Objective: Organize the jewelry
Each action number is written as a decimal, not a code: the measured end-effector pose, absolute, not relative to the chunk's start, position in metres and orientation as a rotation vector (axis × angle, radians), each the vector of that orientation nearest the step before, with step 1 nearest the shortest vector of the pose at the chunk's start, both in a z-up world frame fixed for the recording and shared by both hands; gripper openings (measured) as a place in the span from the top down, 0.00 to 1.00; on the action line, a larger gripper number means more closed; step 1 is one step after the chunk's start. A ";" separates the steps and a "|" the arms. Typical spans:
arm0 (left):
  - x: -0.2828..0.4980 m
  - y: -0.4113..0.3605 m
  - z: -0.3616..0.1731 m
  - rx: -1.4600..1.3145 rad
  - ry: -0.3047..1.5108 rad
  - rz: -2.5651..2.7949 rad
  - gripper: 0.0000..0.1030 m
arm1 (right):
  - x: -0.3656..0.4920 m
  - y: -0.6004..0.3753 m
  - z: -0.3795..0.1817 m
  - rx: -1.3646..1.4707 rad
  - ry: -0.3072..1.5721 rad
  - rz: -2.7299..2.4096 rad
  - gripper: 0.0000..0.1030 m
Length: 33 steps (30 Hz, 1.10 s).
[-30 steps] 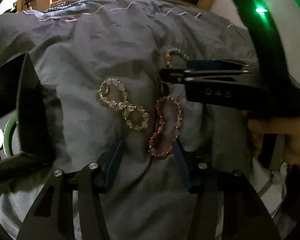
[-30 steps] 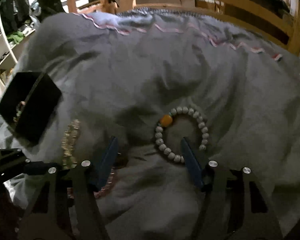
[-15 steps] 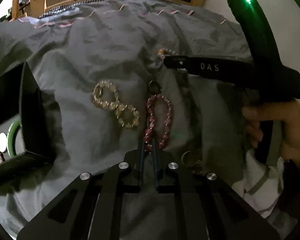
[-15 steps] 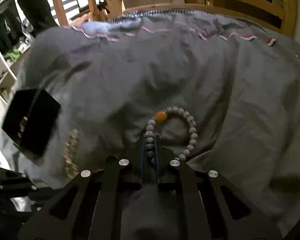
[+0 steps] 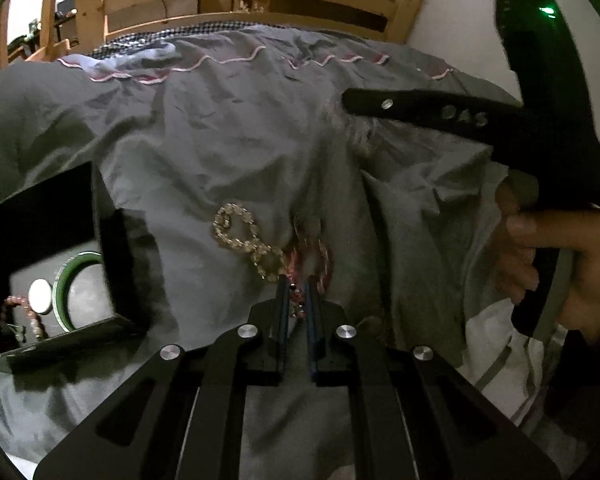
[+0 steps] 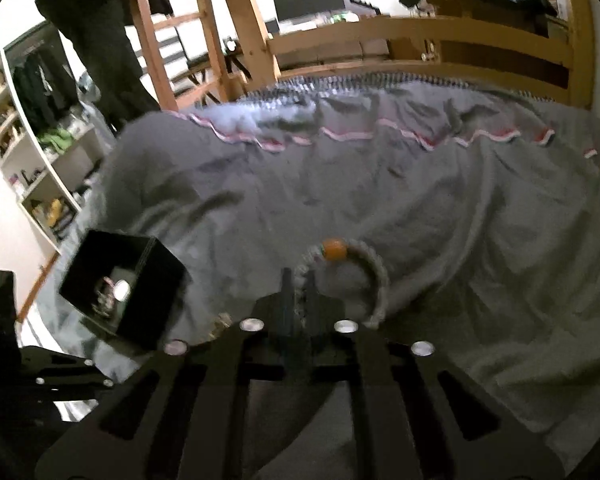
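My left gripper (image 5: 297, 294) is shut on the pink bead bracelet (image 5: 324, 264), which hangs from its tips over the grey bedspread. A clear crystal bracelet (image 5: 244, 242), twisted in a figure eight, lies just left of it. My right gripper (image 6: 299, 286) is shut on the white bead bracelet (image 6: 374, 276) with one orange bead (image 6: 334, 249), lifted off the bed. The right gripper also shows in the left wrist view (image 5: 350, 101) at the upper right. An open black jewelry box (image 5: 96, 248) stands at the left, and it also shows in the right wrist view (image 6: 156, 276).
The box holds a green bangle (image 5: 62, 292) and a pink bracelet (image 5: 20, 316). The grey bedspread (image 6: 440, 200) is rumpled. A wooden bed frame (image 6: 420, 36) runs along the far edge. White shelves (image 6: 32, 168) stand at the far left.
Both grippers, shut on their bracelets half a second ago, have lifted and pulled back. The pink bracelet and the white bracelet have come up off the bedspread.
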<state>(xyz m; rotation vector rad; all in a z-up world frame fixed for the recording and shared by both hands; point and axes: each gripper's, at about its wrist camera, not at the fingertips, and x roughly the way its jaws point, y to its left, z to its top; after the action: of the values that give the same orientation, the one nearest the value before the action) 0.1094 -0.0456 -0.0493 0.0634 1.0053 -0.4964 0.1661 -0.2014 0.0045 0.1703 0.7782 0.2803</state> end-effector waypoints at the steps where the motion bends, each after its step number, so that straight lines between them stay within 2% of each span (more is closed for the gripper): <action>1: 0.110 -0.044 -0.047 0.060 1.001 -0.491 0.93 | 0.164 -0.201 0.011 0.167 0.760 0.286 0.95; 8: 0.106 -0.028 -0.028 0.028 0.959 -0.467 0.93 | 0.156 -0.203 0.031 0.189 0.709 0.306 0.95; 12: 0.108 -0.020 -0.018 0.019 0.939 -0.456 0.93 | 0.165 -0.201 0.016 0.151 0.786 0.265 0.91; 13: 0.105 -0.019 -0.016 0.016 0.934 -0.454 0.93 | 0.167 -0.201 0.009 0.138 0.796 0.254 0.76; 14: 0.103 -0.017 -0.014 0.013 0.928 -0.452 0.93 | 0.172 -0.200 -0.003 0.113 0.812 0.235 0.51; 15: 0.103 -0.015 -0.012 0.010 0.923 -0.450 0.93 | 0.175 -0.199 -0.012 0.099 0.821 0.228 0.43; 16: 0.103 -0.013 -0.010 0.008 0.920 -0.448 0.93 | 0.180 -0.199 -0.024 0.086 0.846 0.220 0.42; 18: 0.103 -0.010 -0.008 0.009 0.914 -0.442 0.93 | 0.187 -0.197 -0.047 0.052 0.900 0.193 0.44; 20: 0.104 -0.010 -0.008 0.006 0.915 -0.441 0.93 | 0.195 -0.194 -0.071 0.002 0.954 0.166 0.60; 22: 0.104 -0.009 -0.009 0.009 0.916 -0.441 0.93 | 0.199 -0.192 -0.087 -0.011 0.996 0.174 0.70; 24: 0.102 -0.009 -0.008 0.022 0.911 -0.435 0.93 | 0.199 -0.192 -0.091 -0.017 0.992 0.175 0.76; 25: 0.102 -0.008 -0.008 0.023 0.909 -0.433 0.93 | 0.199 -0.193 -0.089 -0.011 0.987 0.175 0.86; 26: 0.102 -0.007 -0.008 0.023 0.907 -0.432 0.93 | 0.199 -0.195 -0.084 0.004 0.974 0.174 0.90; 31: 0.103 0.001 -0.003 0.005 0.901 -0.415 0.93 | 0.192 -0.211 -0.056 0.144 0.872 0.208 0.91; 33: 0.103 0.005 -0.001 -0.002 0.894 -0.409 0.93 | 0.189 -0.212 -0.044 0.178 0.836 0.225 0.96</action>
<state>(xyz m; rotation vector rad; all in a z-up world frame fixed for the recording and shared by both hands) 0.1034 0.0052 -0.0005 -0.0021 0.8938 -0.4088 0.1887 -0.2123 -0.0445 0.1778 0.8360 0.2251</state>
